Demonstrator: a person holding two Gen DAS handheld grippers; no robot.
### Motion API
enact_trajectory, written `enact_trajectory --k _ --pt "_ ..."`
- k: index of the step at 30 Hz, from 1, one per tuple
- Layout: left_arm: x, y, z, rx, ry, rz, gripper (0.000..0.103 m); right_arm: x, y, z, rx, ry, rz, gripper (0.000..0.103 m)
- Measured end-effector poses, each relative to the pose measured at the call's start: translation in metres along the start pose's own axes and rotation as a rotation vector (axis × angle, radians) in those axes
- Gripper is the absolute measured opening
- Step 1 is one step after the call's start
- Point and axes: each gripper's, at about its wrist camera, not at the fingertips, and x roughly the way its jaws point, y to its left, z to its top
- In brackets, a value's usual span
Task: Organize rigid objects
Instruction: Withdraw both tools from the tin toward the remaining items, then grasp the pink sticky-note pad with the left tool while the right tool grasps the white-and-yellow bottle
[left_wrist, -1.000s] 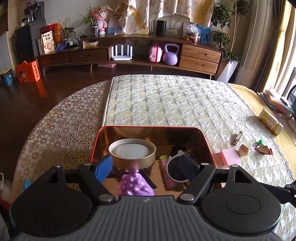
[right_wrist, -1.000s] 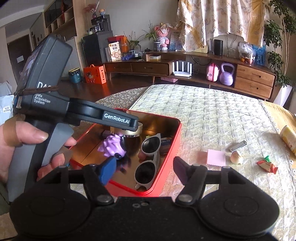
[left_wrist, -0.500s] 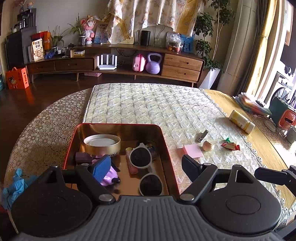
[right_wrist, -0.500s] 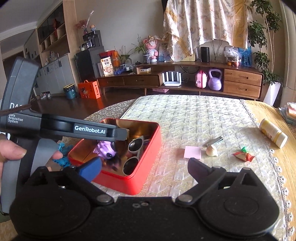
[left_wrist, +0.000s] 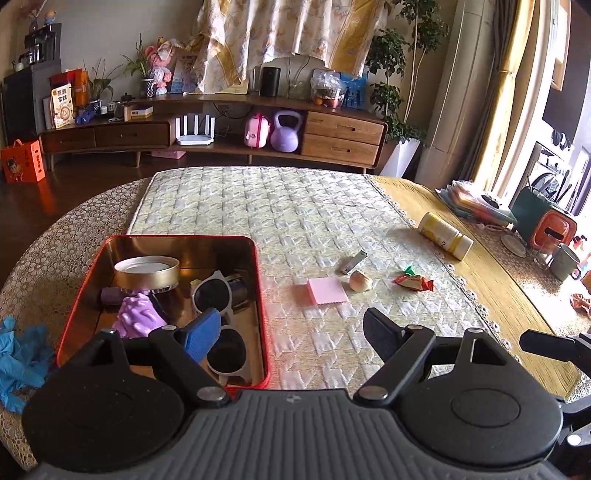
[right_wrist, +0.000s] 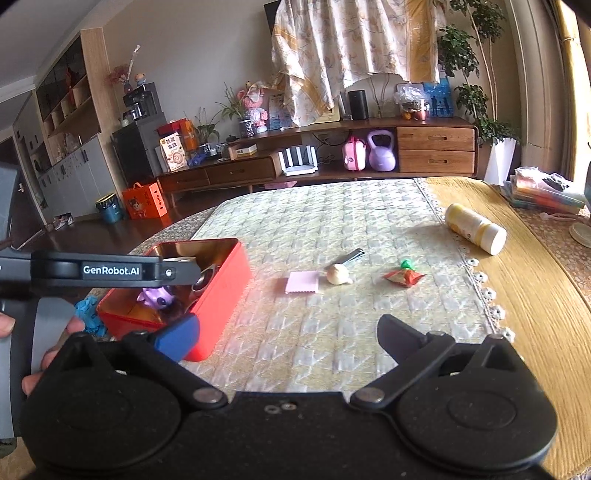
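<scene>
A red tin box (left_wrist: 263, 295) (right_wrist: 225, 280) sits on the quilted table mat at the left. It holds a gold lid (left_wrist: 146, 272), white sunglasses (left_wrist: 221, 325) and a purple toy (left_wrist: 138, 320). My left gripper (left_wrist: 291, 332) is open and empty, above the box's right edge. My right gripper (right_wrist: 288, 338) is open and empty, right of the box. On the mat lie a nail clipper (left_wrist: 352, 262), a pink sticky-note pad (left_wrist: 327, 291), a garlic clove (left_wrist: 361, 281) and a wrapped candy (left_wrist: 413, 281). A yellow bottle (left_wrist: 445, 236) lies on its side.
A blue glove (left_wrist: 16, 354) lies left of the box. A green-and-orange holder (left_wrist: 543, 221), a mug (left_wrist: 563, 262) and a stack of papers (left_wrist: 476, 201) stand at the table's right edge. The left gripper's body (right_wrist: 92, 271) crosses the right wrist view.
Both grippers have pulled back and swung right, away from the box. The left gripper has let go of the purple toy, which now lies in the box. Both sets of jaws stand wider.
</scene>
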Motion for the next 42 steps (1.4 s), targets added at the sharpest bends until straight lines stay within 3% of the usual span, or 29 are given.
enact_trajectory --k 18,30,42 --pt "0.06 -0.067 -0.012 0.028 0.013 0.026 0.084 -0.004 -0.105 0.013 0.024 -0.009 -0.146 0.103" --pt "0.117 -0.079 -0.012 0.023 0.008 0.13 0.084 0.032 -0.157 0.028 -0.012 0.012 -0.177 0.102" --pt "0.16 -0.08 -0.018 0.019 0.022 0.162 0.084 0.081 -0.197 0.064 -0.108 0.014 -0.21 0.099"
